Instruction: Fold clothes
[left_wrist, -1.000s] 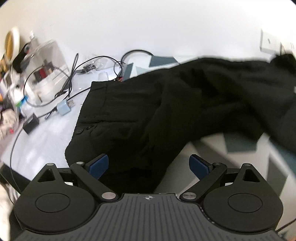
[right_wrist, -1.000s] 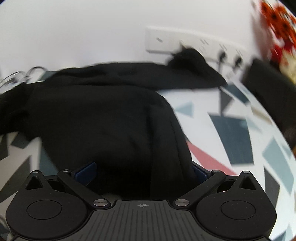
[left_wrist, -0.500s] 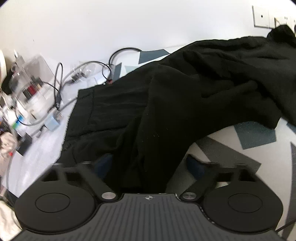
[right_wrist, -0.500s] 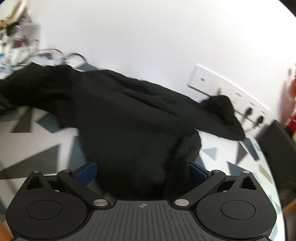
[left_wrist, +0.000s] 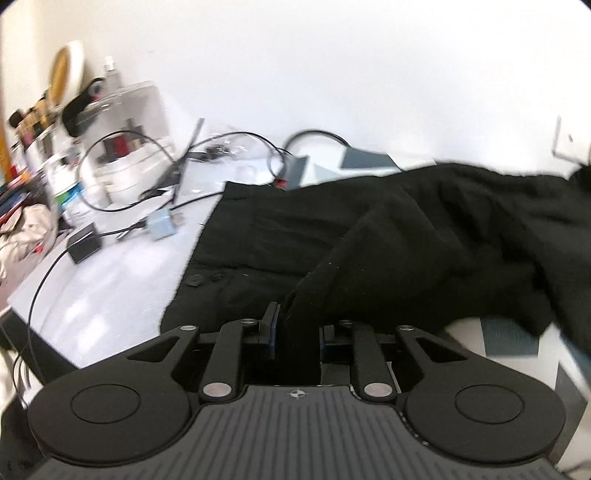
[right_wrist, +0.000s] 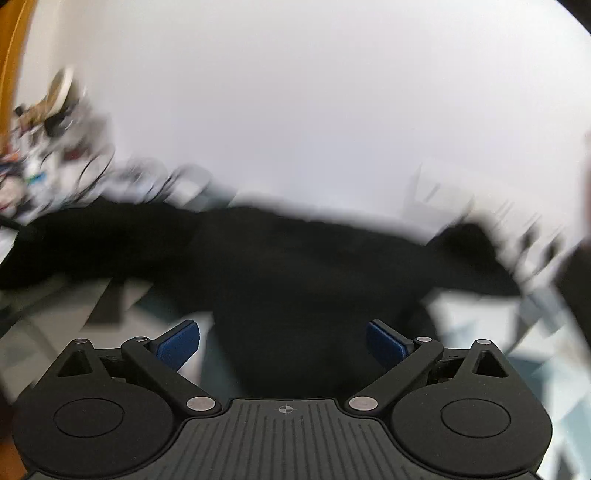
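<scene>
Left claw (left_wrist: 295, 334) is closing, clamped on a fold of the black garment (left_wrist: 406, 236) ahead. Right claw (right_wrist: 282, 345) stands apart, closing slowly, cloth between. Seat cloth deep before you lift.

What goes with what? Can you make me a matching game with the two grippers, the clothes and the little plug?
Things:
1. left gripper
2. right gripper
3. clothes
4. plug

States:
A. pale blue, on the white table among cables
B. jaws wide apart, closing a little, black cloth between them but not pinched
C. black, spread over the table
D. jaws closing tight on a fold of cloth

Pairs: 1-D, 2-B, 3-C, 4-A
</scene>
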